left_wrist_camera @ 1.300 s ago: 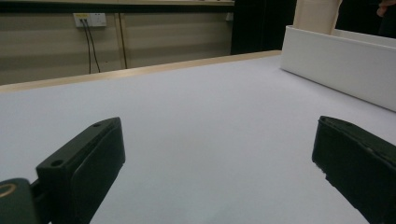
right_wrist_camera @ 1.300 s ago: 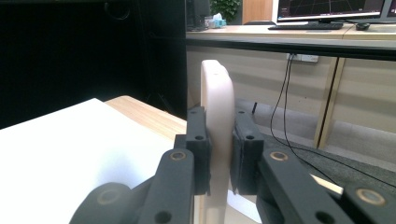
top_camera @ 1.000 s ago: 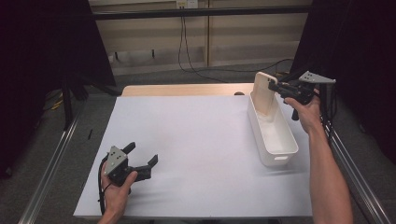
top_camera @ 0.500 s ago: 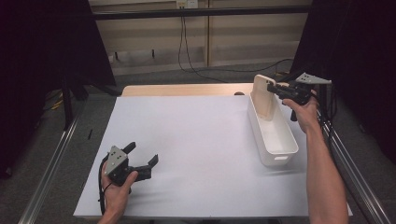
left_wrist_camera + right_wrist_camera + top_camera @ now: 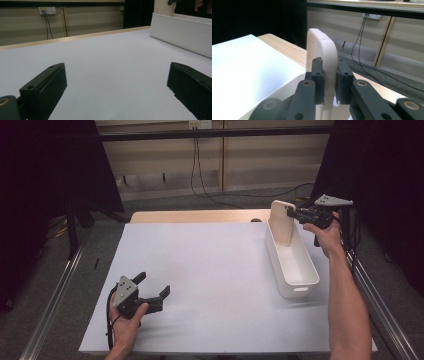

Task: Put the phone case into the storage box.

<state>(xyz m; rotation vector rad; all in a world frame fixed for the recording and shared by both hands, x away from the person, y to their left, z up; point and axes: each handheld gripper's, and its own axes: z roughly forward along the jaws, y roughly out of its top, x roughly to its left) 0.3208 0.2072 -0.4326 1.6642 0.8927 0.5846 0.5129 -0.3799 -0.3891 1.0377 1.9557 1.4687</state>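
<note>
Two grippers, one load: cream rounded-corner wooden board held upright over the far end of the long white plastic bin.

We grip the board (image 5: 282,222) on edge with the right gripper (image 5: 292,213), jaws clamped on both faces, at 1 o'clock on the white table sheet (image 5: 210,270). Its long axis stands vertical; the bin (image 5: 300,279) runs from 12 to 6 o'clock directly below. Our left gripper (image 5: 156,286) rests released at 7 o'clock, well apart. Against the earlier frames, the board has shifted slightly left and stands straighter.

A white-topped desk (image 5: 210,270) with a wooden far edge stands on grey floor (image 5: 165,202); behind, a beige panelled wall (image 5: 160,165) carries a socket (image 5: 197,124) with black cables (image 5: 195,165) hanging down.
</note>
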